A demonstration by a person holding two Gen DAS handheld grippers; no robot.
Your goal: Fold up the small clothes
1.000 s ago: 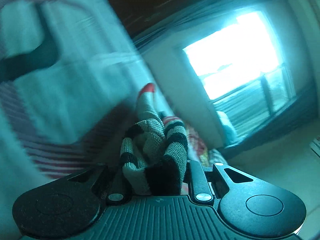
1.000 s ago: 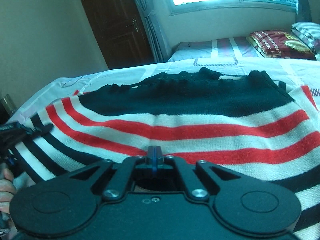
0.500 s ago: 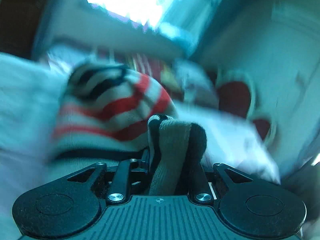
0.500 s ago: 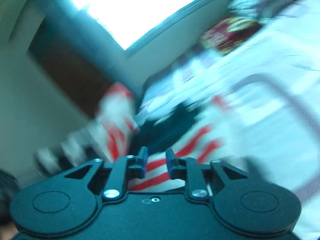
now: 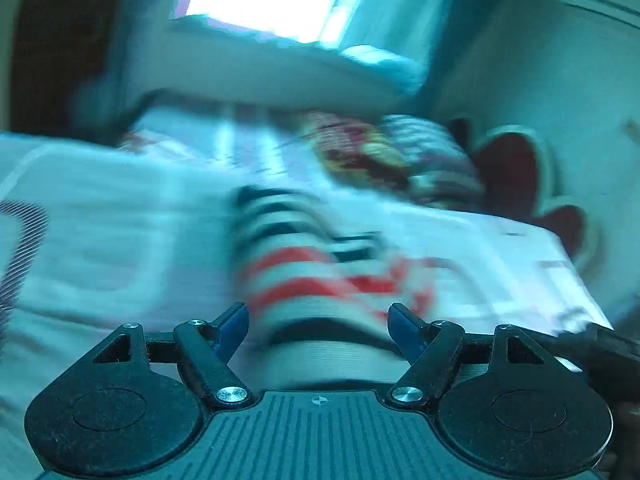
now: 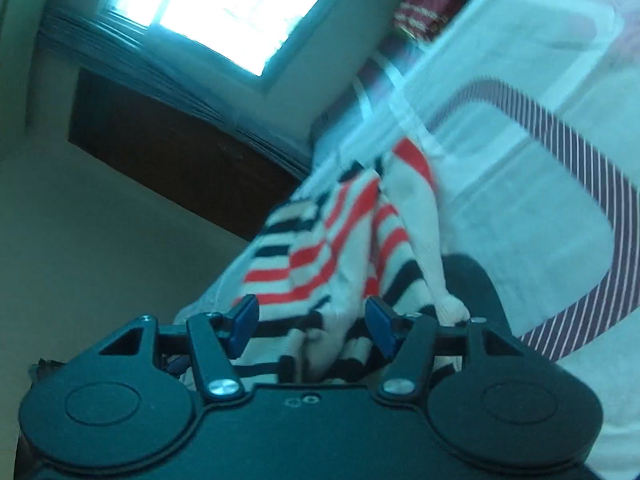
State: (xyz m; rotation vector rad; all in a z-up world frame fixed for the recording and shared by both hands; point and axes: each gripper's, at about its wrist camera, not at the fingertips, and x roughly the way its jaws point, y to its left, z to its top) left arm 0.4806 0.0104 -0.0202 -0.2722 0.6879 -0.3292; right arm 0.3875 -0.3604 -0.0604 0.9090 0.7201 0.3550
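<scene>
The left gripper (image 5: 318, 322) had just been opening and stood spread wide, pinching nothing. The right gripper (image 6: 311, 318) had likewise been opening, its pads apart with loose folds between them, unpressed. The striped sweater (image 6: 344, 248), red, white and black, lay crumpled on the bed (image 6: 520, 184).

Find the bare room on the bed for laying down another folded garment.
Bare bedsheet lies left of the striped sweater in the left wrist view, up to the striped band at the edge. It is crowded behind the sweater, where the pillows sit.
</scene>
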